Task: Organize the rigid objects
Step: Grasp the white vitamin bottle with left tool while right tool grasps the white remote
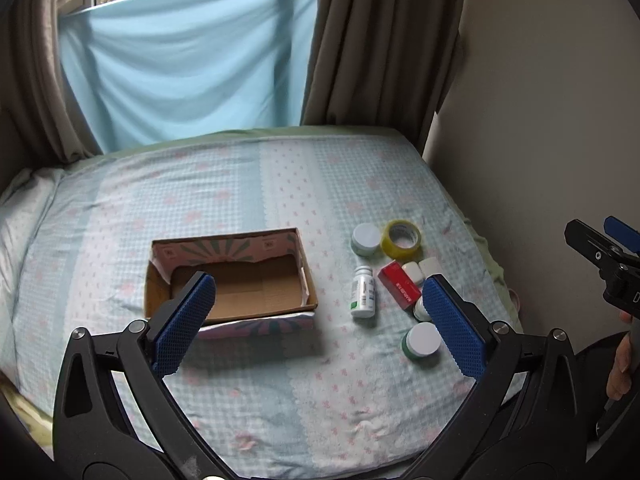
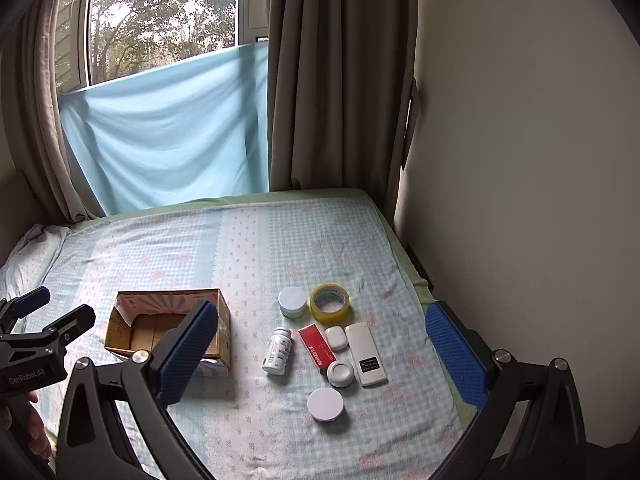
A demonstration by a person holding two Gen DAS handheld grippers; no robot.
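Right wrist view: both my tongs, left (image 1: 320, 320) and right (image 2: 320, 354), gape empty over the bed (image 2: 200, 248); open cardboard box (image 2: 222, 320) at nine o'clock of white pill bottle (image 2: 278, 350).

A bed (image 2: 168, 248) with a pale blue checked sheet carries everything. Left of the middle stands an open cardboard box (image 2: 222, 322), its inside bare as far as can be seen. The other things sit in a cluster toward the bed's right edge. Farthest back, a white-lidded jar (image 2: 293, 301) and a roll of yellow tape (image 2: 329, 301) sit side by side. In front of them lie a white bottle (image 2: 278, 350) on its side, a red box (image 2: 317, 346), a small white case (image 2: 336, 338) and a white remote (image 2: 366, 354). A small round white pot (image 2: 341, 373) sits just beside the red box's near end. Nearest the front edge stands another jar (image 2: 325, 404) with a white lid.
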